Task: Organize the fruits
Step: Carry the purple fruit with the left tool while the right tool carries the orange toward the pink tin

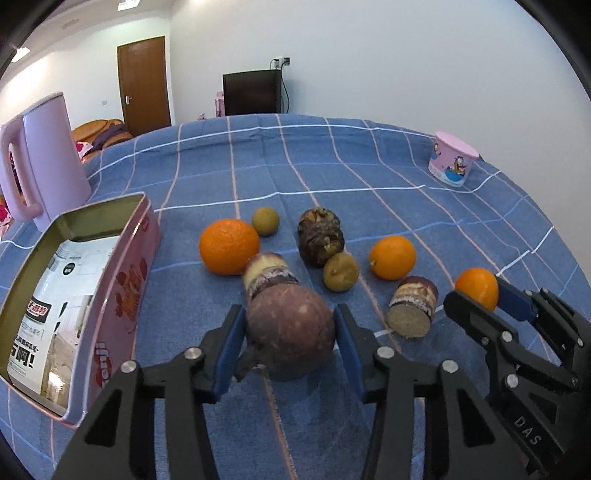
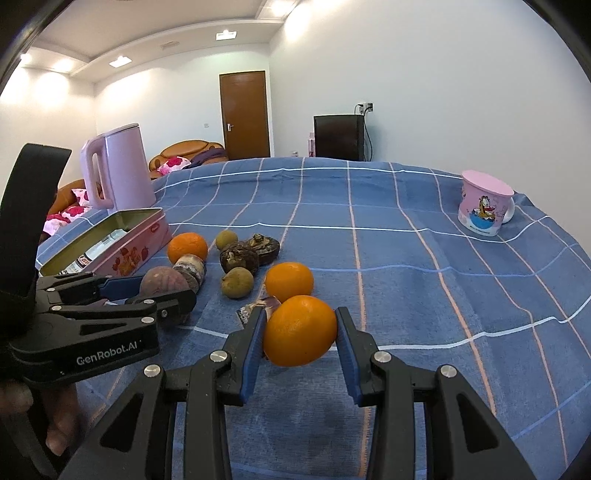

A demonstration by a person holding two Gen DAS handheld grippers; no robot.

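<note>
Left claw [image 1: 290, 326] closed around round purple-brown mangosteen [image 1: 290, 332], near centre of blue checked desk [image 2: 406, 258]. Right claw [image 2: 300, 332] gripping small orange citrus [image 2: 300, 330]. Open pink tin box [image 1: 110, 280] at left. Risk: smooth round fruit slipping from pads; claws close together, collision possible.

Recessed ceiling lights [image 2: 226, 35] far ahead of my right gripper [image 2: 300, 330] light the room brightly and evenly, casting soft shadows beneath it, while fisheye bending curves the tablecloth [image 2: 406, 266] and blackens every corner.
</note>
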